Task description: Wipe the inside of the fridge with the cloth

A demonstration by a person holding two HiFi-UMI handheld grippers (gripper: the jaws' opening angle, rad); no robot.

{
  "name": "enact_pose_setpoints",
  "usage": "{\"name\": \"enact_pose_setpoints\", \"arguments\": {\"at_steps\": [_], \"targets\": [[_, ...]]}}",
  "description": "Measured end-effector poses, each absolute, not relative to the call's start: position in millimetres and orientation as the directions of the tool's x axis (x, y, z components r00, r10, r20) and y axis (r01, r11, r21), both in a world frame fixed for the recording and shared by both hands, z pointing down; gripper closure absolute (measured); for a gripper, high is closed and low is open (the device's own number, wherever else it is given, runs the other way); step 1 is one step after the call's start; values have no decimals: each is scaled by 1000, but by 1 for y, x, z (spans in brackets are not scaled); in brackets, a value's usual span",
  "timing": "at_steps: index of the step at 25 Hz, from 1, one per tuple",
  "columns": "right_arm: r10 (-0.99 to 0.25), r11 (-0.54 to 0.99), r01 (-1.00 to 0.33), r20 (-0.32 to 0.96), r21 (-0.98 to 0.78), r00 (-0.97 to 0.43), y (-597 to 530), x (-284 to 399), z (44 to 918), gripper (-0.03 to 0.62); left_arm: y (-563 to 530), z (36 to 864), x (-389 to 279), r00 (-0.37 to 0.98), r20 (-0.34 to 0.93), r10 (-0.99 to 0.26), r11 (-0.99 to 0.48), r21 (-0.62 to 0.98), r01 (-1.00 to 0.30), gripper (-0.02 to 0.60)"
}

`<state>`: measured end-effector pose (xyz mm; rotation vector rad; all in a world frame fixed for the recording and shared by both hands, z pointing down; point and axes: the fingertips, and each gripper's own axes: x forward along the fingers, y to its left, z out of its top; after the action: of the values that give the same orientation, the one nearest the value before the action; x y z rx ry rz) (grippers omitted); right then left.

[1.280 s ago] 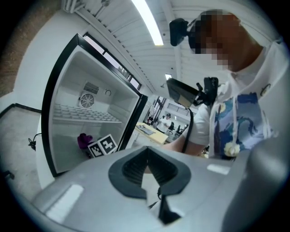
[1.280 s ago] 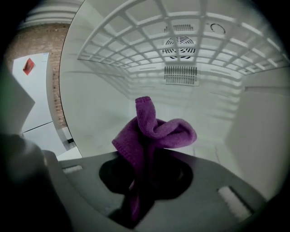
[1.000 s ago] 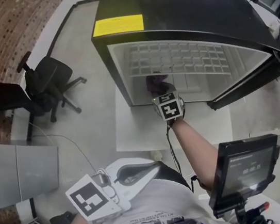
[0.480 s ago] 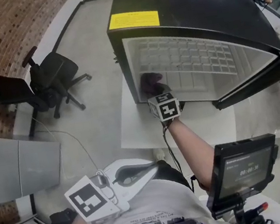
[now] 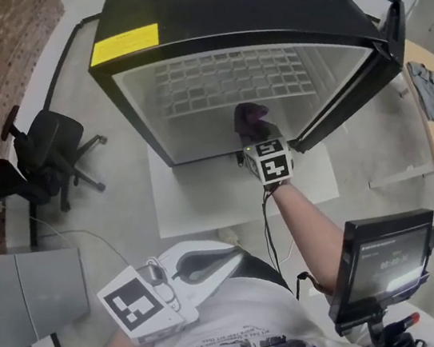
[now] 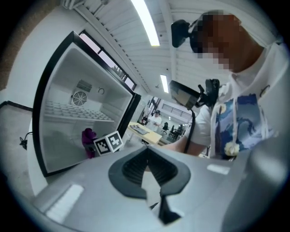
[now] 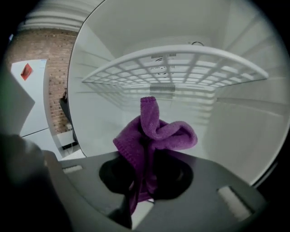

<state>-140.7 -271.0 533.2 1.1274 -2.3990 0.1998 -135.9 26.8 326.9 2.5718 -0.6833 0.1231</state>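
The black fridge stands open, with a white inside and a white wire shelf. My right gripper reaches in at the bottom of the opening, right of the middle, shut on a bunched purple cloth. In the right gripper view the cloth sticks up out of the jaws under the shelf, in front of the white back wall. My left gripper is held low near my body, far from the fridge, jaws together with nothing in them. The left gripper view shows the cloth from the side.
The fridge door hangs open at the right. A white board lies on the floor under the fridge. A black office chair stands at the left by a brick wall. A screen on a stand is at my right.
My right gripper has carried the cloth from the left wall of the fridge across to right of the middle. The left gripper has stayed put.
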Motion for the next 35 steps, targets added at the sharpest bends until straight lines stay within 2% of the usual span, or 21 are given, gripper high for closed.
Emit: {"name": "enact_pose_setpoints", "arguments": {"at_steps": [6,11,22,35], "targets": [[-736,560,-820,529,122,-424,-284,-63,551,516,24,327,-109,903,206,-376,-801,418,-429,575],[-726,549,-824,567,138,-389,-284,-46,572,516,19,328,-106,904,212,-371,-799,423,-427,575],[-695,581,-808,572,92,-435,-274,-79,581,516,19,330,-119,882,210,-422,-770,431,-471,575],[-585,709,-705,572,16,-575,-230,-170,583,516,24,331,-134,850,194,-491,-731,440,-522,575]]}}
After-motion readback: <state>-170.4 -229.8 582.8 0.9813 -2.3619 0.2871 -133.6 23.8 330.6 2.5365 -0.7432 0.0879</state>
